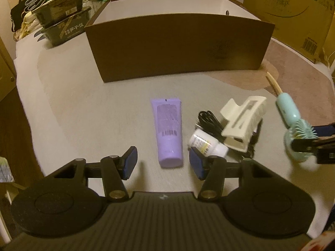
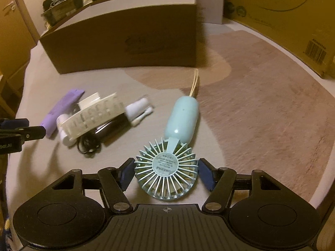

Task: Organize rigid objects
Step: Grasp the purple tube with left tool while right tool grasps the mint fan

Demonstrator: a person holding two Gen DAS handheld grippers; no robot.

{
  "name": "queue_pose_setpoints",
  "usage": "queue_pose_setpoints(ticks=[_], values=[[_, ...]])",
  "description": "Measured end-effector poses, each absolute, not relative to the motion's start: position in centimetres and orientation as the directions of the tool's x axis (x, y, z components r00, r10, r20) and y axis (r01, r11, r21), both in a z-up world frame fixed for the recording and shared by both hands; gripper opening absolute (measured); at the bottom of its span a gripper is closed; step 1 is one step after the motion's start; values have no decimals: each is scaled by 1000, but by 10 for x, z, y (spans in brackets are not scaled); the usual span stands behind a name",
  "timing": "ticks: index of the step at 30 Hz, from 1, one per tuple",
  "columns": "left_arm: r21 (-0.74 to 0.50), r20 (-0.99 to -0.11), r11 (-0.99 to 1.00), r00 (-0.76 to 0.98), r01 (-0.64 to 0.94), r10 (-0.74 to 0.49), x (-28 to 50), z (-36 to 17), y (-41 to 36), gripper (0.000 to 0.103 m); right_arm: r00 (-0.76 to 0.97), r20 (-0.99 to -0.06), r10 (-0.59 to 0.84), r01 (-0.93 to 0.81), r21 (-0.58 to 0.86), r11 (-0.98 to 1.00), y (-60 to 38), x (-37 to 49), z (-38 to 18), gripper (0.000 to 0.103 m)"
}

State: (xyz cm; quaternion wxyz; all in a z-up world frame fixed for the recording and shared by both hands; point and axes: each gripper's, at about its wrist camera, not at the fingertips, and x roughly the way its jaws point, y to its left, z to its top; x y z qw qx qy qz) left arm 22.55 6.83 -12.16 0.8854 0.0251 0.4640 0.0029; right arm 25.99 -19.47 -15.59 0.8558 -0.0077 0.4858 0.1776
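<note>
A brown cardboard box (image 1: 178,46) stands open-topped at the back of the tabletop (image 1: 83,108), and it is taken as the place where the loose items are meant to go. In front of that box, a purple tube (image 1: 168,131) lies flat with its cap toward the camera. Just to the right of the tube, still in front of the box, a small white bottle (image 1: 206,143), a coiled black cable (image 1: 209,121) and a cream hair claw (image 1: 244,123) are bunched together, touching.

The left hand-held gripper (image 1: 163,164) is seen released, its blue pads spread to either side of the tube's cap end without pressing on it; a grasp on the tube is judged to be in preparation.

Further right of the box front, a pale blue handheld fan (image 2: 167,167) lies on its side, handle pointing toward the box. The right hand-held gripper (image 2: 166,174) is placed around the fan's round head, one pad at each side of the grille; whether the pads already press on it cannot be told. The head is probably chosen because its rim offers two opposite faces.
</note>
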Motion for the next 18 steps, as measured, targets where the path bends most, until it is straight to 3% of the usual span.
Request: queue_pose_setpoints(ticks=[6,18], values=[[51,-835,998,550,40,21,250,-133,69,50,466,-828,311,-298,184,937,-199,267,-151,65],[50,-839,998,543,45,18,267,-149,65,31,452,-837,310,-149,272,951,-200,308,-160,61]])
